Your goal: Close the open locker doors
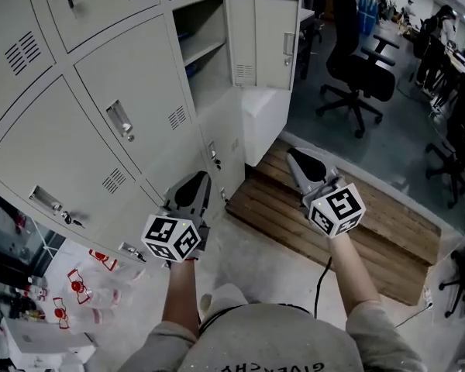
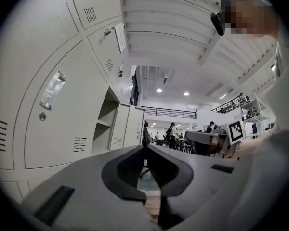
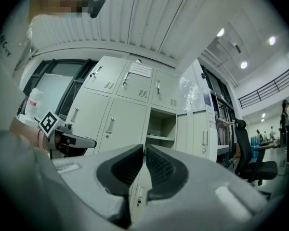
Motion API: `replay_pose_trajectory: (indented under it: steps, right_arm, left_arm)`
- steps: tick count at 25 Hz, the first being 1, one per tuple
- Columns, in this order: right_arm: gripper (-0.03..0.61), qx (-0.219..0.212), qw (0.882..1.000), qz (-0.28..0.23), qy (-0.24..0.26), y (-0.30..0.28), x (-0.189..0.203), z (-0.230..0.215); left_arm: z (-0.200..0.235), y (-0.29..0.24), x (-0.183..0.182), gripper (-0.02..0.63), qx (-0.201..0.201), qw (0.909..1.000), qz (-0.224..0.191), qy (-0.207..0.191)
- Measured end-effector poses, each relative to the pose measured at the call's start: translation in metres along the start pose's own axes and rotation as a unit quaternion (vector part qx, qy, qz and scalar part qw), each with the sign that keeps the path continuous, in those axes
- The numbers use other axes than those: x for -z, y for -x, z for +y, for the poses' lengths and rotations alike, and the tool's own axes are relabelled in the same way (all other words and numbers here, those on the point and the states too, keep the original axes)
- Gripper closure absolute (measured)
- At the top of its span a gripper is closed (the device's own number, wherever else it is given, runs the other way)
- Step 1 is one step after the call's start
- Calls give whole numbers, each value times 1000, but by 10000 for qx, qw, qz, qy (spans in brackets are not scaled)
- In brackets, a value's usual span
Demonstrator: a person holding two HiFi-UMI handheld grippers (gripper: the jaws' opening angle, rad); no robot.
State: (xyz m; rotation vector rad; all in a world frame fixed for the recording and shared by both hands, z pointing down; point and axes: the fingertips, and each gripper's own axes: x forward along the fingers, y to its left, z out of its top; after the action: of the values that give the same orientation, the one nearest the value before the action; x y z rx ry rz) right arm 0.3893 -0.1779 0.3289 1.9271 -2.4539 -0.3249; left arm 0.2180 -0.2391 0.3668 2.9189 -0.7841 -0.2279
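A bank of grey lockers fills the left of the head view. One compartment at its far end stands open, showing a shelf, and its door is swung out to the right. The open compartment and door lie far ahead in the left gripper view. In the right gripper view the same open compartment and its door show ahead. My left gripper is shut and empty, close to the lower closed lockers. My right gripper is shut and empty, over the wooden pallet, well short of the open door.
A wooden pallet lies on the floor to the right of the lockers. A white box stands below the open door. A black office chair is beyond it. Bottles and red-printed bags lie at the lower left. People are at desks at the far right.
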Motion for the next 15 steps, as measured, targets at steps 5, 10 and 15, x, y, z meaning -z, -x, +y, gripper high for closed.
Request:
replay_pose_trajectory:
  steps: [5, 10, 15]
  right_arm:
    - [561, 62, 9999, -60, -101, 3, 12, -33]
    - [561, 71, 9999, -35, -123, -5, 33, -63]
    - [561, -90, 9998, 70, -152, -31, 57, -99]
  left_arm:
    - [-9, -39, 9, 597, 100, 9999, 57, -38]
    - [-12, -81, 28, 597, 246, 9994, 208, -87]
    - [-4, -139, 47, 597, 280, 9993, 209, -92]
